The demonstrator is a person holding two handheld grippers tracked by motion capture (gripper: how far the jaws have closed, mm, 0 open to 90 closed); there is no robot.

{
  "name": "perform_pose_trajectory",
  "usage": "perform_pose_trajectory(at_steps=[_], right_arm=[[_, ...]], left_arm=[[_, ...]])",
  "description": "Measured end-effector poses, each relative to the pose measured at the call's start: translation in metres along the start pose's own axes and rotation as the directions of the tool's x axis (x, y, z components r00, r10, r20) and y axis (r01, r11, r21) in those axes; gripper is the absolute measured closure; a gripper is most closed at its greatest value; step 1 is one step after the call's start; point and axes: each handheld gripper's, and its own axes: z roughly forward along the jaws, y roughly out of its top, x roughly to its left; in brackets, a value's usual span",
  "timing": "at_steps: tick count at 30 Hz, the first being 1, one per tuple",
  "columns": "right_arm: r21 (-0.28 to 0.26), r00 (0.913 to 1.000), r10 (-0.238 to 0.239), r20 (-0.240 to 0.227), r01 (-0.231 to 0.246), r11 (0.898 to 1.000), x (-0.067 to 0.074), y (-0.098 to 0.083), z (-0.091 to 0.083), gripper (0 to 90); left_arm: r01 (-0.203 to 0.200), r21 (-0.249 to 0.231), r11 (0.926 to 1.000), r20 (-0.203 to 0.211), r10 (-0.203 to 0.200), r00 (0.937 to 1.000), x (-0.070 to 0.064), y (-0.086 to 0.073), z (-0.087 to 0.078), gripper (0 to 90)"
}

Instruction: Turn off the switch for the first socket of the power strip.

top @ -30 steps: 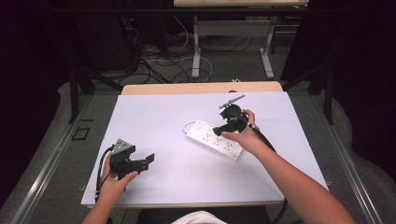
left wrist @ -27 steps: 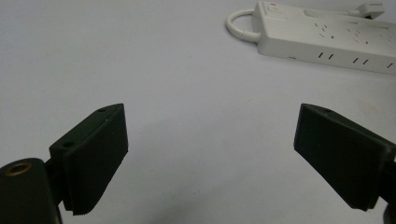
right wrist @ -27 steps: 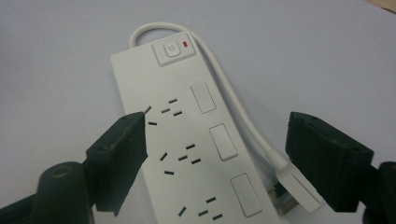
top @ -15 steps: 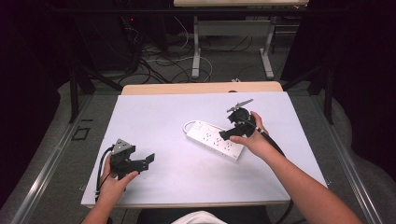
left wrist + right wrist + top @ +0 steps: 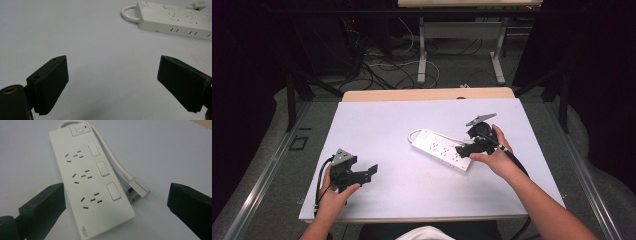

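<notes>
The right gripper [image 5: 462, 148] hovers at the near end of the power strip [image 5: 441, 149], jaws wide and just opened further, with that end and the plug [image 5: 138, 189] lying between them, untouched by the pads. The left gripper [image 5: 369, 172] rests on the table [image 5: 382, 120] well apart from the strip, its jaws spread around nothing, the strip lying ahead of them and to their right.

Both forearms are bare, with no sleeves. The left gripper [image 5: 368, 171] is matte black, topped by a grey three-cornered plate, and a black cable loops off at its 8 o'clock. The right gripper [image 5: 463, 148] matches it. The pads [image 5: 53, 82] are black wedges with ridged edges and small screw holes.
</notes>
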Motion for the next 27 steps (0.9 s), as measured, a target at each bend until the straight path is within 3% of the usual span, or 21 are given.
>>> perform_pose_trajectory(at_steps=[5, 16, 26, 27], right_arm=[[-0.023, 0.9999, 0.006, 0.014, -0.005, 1.000, -0.003, -0.010, -0.010, 0.0], [-0.079, 0.9970, 0.076, 0.015, -0.074, 0.994, -0.014, -0.035, -0.029, 0.0], [-0.102, 0.9927, 0.115, 0.037, -0.110, 0.989, -0.022, -0.062, -0.033, 0.0], [-0.105, 0.9938, 0.103, 0.042, -0.098, 0.990, -0.024, -0.065, -0.033, 0.0]], left_arm=[[0.002, -0.009, 1.0000, -0.005, -0.002, 1.0000, -0.001, 0.000, 0.001, 9.7], [0.004, -0.003, 1.0000, -0.004, -0.004, 1.0000, 0.000, 0.000, 0.000, 9.7], [0.002, -0.011, 0.9999, -0.007, -0.002, 1.0000, -0.001, 0.000, 0.001, 9.6], [0.002, -0.011, 0.9999, -0.008, -0.002, 1.0000, -0.001, 0.000, 0.001, 9.5]])
